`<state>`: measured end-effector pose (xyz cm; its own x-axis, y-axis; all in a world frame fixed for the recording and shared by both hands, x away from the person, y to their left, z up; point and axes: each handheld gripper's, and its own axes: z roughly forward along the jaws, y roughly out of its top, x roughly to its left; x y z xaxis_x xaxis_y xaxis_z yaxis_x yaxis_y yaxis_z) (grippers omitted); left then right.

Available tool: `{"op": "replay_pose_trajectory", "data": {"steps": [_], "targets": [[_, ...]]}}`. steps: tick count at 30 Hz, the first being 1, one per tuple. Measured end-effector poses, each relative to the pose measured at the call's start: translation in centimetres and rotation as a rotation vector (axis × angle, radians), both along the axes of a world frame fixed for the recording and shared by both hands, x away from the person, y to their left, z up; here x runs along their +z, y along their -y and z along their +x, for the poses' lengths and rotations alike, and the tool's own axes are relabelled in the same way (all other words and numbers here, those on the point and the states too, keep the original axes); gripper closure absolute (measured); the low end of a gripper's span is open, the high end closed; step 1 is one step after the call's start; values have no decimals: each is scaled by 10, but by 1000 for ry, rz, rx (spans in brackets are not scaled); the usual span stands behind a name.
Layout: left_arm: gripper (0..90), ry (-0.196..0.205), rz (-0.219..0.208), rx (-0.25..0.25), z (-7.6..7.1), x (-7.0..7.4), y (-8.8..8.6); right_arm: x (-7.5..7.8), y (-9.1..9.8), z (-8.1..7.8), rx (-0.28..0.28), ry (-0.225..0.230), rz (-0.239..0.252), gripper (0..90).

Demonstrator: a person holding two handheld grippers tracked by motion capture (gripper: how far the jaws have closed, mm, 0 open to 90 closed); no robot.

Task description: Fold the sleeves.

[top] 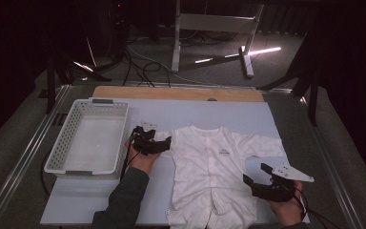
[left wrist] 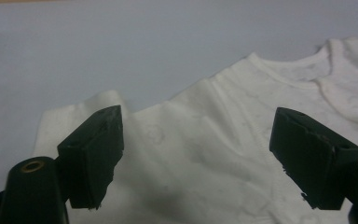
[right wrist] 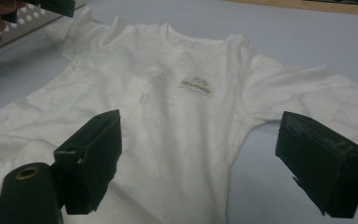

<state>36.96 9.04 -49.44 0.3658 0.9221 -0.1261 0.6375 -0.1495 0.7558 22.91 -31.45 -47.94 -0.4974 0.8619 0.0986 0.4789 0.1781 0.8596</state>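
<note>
Folding a white knit baby romper [top: 214, 176] on the pale blue desk [top: 248, 117]

High view: left gripper [top: 158, 143] at the garment's nine o'clock sleeve, right gripper [top: 255, 175] at four o'clock, white perforated plastic basket [top: 89, 138] farther left. Left gripper view: jaws fairly wide, straddling sleeve fabric, unpinched; pinch the edge squarely. Right gripper view: jaws wide, empty.

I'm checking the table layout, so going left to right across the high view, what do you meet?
White perforated plastic basket → left gripper over a sleeve → white baby bodysuit with a small chest label → right gripper, jaws open, beside the garment's other sleeve.
</note>
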Motion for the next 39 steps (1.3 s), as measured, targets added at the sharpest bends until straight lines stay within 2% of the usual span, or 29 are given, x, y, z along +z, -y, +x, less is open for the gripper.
{"op": "replay_pose_trajectory", "data": {"steps": [4,6,12,17,23,24,27,30,32,34,39], "targets": [[244,-14,-4,13,4,-4,-1,0,0,0,5,0,-2,145],[272,-24,11,24,5,-6,-1,0,0,0,4,-1,-2,145],[347,-49,23,46,9,-10,-2,0,0,0,4,-1,4,145],[372,-70,35,51,11,-14,-2,0,0,0,9,-1,4,145],[405,-89,26,55,13,-16,-3,0,0,0,11,0,4,146],[456,-117,27,61,15,-19,-4,0,0,0,15,-1,3,147],[572,-146,21,59,16,-22,-4,0,0,0,17,-1,1,148],[745,-150,50,44,16,-22,-3,0,0,0,17,-1,1,149],[856,-153,54,43,15,-22,-5,0,0,0,18,-1,1,149],[890,-151,48,41,15,-21,-7,0,0,0,18,-1,1,149],[898,-132,29,52,10,-16,-11,0,0,0,17,-2,0,151]]}}
